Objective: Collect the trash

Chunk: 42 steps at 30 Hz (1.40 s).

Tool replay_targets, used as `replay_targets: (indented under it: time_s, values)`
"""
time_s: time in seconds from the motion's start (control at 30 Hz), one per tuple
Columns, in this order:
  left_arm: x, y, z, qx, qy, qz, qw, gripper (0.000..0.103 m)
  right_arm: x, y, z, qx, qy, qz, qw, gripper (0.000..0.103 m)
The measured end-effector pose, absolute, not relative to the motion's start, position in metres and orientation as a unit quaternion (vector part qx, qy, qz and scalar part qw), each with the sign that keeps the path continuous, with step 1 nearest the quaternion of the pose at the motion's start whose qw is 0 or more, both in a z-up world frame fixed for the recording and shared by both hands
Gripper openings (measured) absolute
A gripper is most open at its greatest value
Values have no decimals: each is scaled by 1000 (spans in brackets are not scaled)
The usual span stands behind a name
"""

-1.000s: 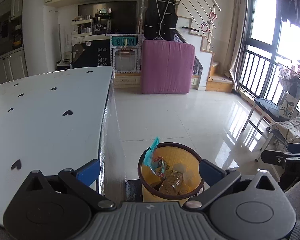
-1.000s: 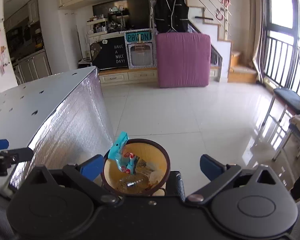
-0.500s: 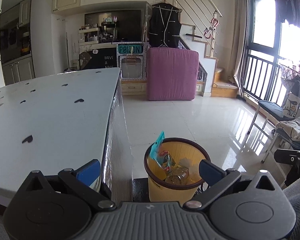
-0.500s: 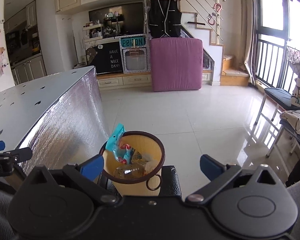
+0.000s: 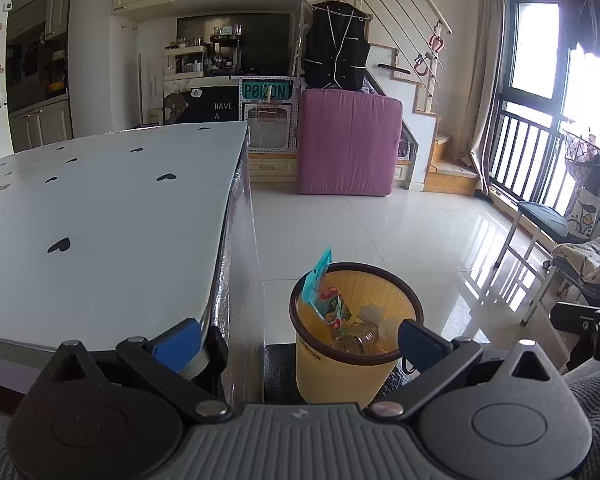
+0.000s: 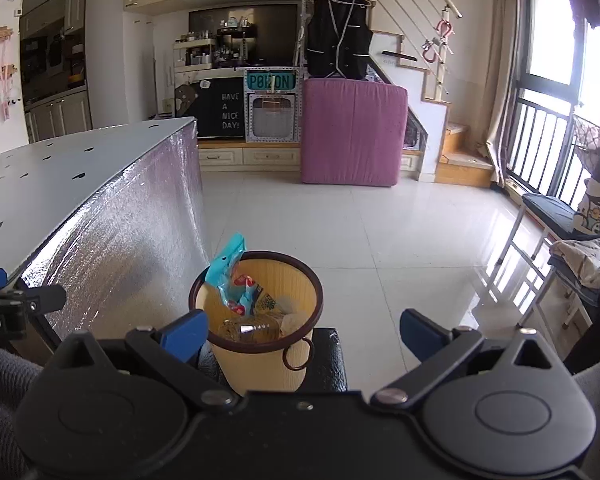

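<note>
A yellow trash bin with a dark brown rim stands on a black stool beside the table; it also shows in the right wrist view. It holds a teal snack wrapper, a clear plastic bottle and crumpled paper. My left gripper is open and empty, level with the bin and just in front of it. My right gripper is open and empty, above and in front of the bin.
A white table with black heart marks and a silver foil side stands left of the bin. A pink mattress leans at the back. A chair with cloth is at the right. Tiled floor lies beyond.
Both grippers have dropped lower and tilted up, so the bin now looks more side-on and nearer. Both stayed open and empty.
</note>
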State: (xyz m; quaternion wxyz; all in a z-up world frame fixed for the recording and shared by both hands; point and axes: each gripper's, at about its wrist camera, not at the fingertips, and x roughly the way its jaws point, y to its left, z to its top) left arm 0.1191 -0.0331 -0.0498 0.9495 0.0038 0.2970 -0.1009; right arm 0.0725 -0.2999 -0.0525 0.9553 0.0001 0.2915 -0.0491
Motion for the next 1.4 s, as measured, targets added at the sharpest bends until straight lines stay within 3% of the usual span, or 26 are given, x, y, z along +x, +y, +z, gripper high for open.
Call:
replay_targets:
  time_s: [1.4]
  values:
    - [121, -38, -49, 13, 300, -98, 949, 103, 62, -310, -55, 29, 283, -56, 957, 103]
